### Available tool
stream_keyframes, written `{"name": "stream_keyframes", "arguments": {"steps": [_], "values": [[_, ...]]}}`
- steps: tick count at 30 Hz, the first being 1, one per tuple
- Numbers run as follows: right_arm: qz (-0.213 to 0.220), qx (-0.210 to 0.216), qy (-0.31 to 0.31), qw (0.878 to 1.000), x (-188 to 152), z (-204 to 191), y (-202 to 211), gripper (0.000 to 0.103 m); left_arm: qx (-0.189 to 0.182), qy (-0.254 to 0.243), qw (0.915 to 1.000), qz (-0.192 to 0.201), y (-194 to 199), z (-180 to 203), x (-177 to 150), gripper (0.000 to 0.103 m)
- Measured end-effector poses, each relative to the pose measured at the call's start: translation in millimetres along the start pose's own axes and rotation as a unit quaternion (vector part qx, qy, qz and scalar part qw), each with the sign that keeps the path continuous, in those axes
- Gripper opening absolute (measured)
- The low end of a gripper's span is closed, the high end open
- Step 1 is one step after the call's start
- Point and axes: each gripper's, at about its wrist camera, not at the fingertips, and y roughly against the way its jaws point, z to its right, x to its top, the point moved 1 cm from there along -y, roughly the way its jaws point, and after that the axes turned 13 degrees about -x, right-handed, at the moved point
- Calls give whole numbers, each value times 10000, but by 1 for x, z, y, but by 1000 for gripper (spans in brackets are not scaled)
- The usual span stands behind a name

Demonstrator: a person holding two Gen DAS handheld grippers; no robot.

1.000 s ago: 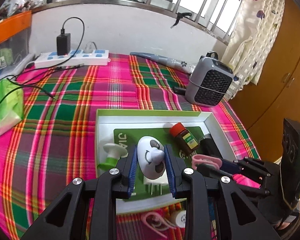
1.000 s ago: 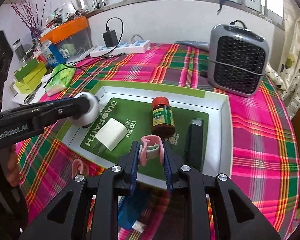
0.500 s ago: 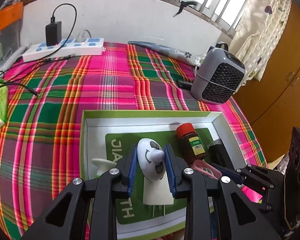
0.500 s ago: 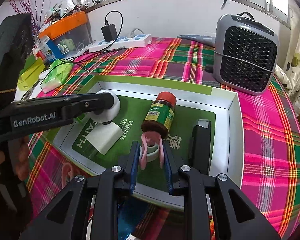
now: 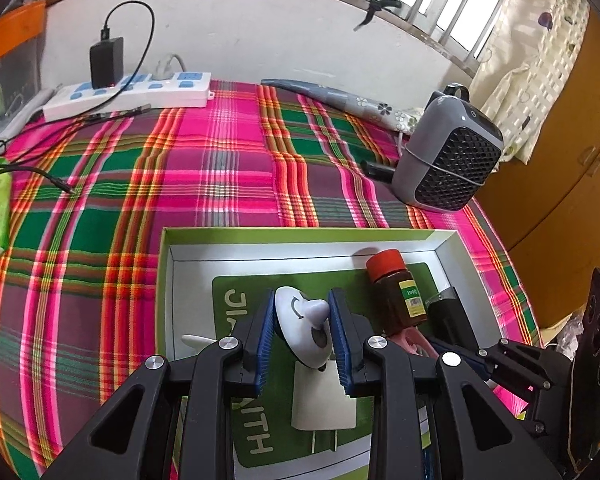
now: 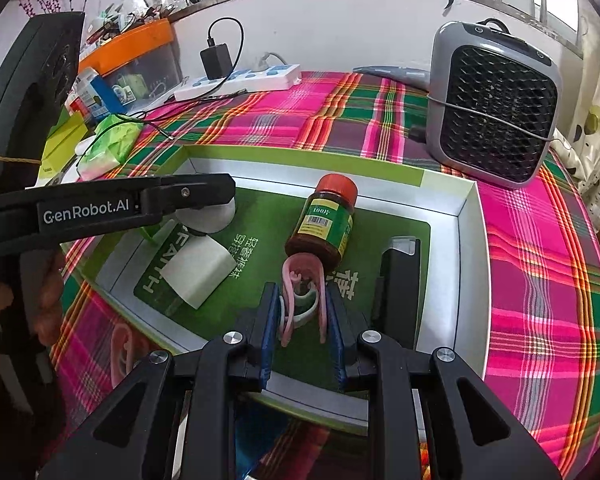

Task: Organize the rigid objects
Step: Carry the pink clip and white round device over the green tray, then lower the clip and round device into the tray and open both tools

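I'm mid-placement: my left gripper (image 5: 302,330) clamps the white round toy (image 5: 303,326) low over the green-rimmed box (image 6: 466,240), while my right gripper (image 6: 302,314) pinches the pink clip (image 6: 302,280) against the brown bottle (image 6: 322,220). Next, I'd ease both down and release.

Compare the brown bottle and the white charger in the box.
The brown bottle is round, dark, red-capped and labelled; the white charger is a plain pale block. The bottle's base touches the pink clip in the right tool; the charger lies apart. Both lie inside the box.
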Motion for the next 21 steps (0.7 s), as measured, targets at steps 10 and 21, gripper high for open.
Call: {"name": "stream_keyframes", "arguments": {"steps": [10,21], "values": [[-5,32,20,10000,0,-1,-2,24,36,56,10000,-28,-4,-5,1,26],[-10,33,22,10000,0,-1,-3,24,14,83,10000,-40,-5,-5,0,26]]}}
